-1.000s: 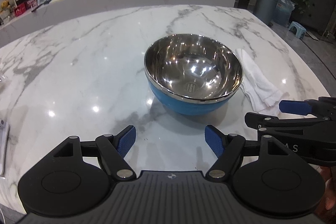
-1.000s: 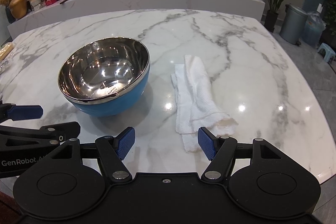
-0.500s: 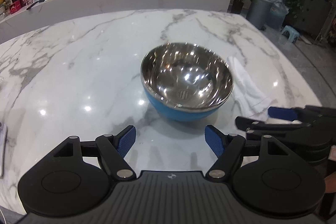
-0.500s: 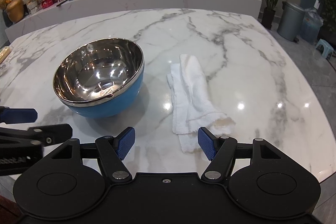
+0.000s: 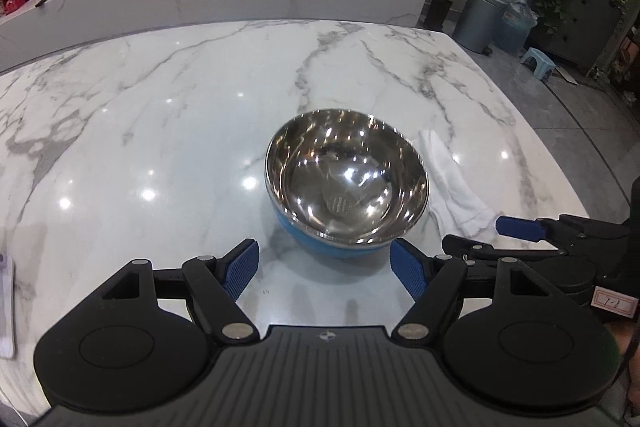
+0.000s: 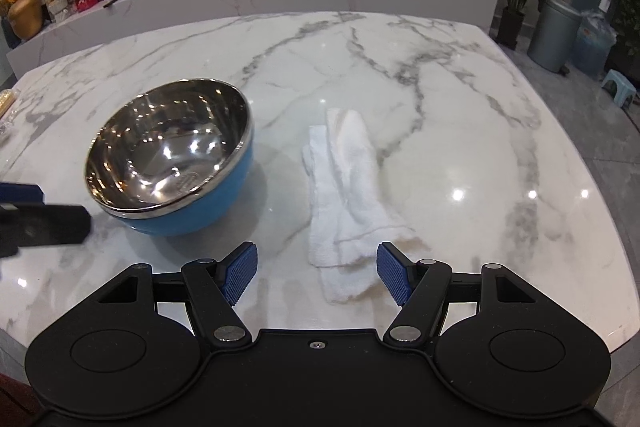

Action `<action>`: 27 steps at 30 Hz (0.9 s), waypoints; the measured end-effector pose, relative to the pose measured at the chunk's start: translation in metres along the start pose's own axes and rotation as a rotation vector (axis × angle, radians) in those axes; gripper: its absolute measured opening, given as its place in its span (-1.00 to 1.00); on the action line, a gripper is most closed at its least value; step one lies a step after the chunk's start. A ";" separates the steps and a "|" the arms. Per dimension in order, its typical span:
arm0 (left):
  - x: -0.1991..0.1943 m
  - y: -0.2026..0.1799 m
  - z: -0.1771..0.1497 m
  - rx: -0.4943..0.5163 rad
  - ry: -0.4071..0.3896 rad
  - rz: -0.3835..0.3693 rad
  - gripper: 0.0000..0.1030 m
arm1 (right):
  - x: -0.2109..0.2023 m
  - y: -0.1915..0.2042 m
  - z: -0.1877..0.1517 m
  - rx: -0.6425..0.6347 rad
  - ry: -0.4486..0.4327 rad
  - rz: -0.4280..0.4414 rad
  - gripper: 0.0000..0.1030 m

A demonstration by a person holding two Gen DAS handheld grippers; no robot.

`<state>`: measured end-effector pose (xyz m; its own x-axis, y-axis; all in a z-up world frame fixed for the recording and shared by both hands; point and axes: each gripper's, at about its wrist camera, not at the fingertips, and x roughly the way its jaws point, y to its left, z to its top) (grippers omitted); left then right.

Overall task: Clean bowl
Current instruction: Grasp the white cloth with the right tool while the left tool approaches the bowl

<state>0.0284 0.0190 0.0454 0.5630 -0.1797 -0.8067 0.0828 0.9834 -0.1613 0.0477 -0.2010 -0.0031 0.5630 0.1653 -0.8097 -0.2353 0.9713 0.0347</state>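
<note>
Left tool (image 5: pixel 324 269) held wide, nothing between its pads, aimed down at the near wall of the bowl (image 5: pixel 346 183), likely so it can be steadied

Right tool (image 6: pixel 313 273) likewise wide and empty, poised over the near end of the white cloth (image 6: pixel 346 195); pickup for wiping is judged next

Bowl stood upright on the marble table (image 6: pixel 460 99), cloth laid just beside it, apart

Bin and plants noted beyond the table

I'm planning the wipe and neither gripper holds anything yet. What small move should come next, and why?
Probably lower the right gripper onto the white cloth and close. Its jaws stand open right above the cloth's near end, and the bowl sits untouched beside it; wiping needs the cloth first.
</note>
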 end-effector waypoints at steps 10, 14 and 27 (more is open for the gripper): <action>0.012 0.008 0.036 0.044 0.052 -0.022 0.38 | 0.010 -0.014 0.019 -0.006 0.061 0.020 0.15; 0.023 0.016 0.043 0.035 0.080 -0.040 0.38 | 0.018 -0.016 0.027 -0.022 0.072 0.020 0.02; 0.054 0.025 0.041 0.033 0.154 -0.054 0.26 | 0.068 -0.021 0.055 -0.082 0.148 0.023 -0.51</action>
<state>0.0948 0.0353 0.0216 0.4248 -0.2319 -0.8751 0.1380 0.9719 -0.1906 0.1344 -0.2009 -0.0263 0.4353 0.1543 -0.8870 -0.3138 0.9494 0.0112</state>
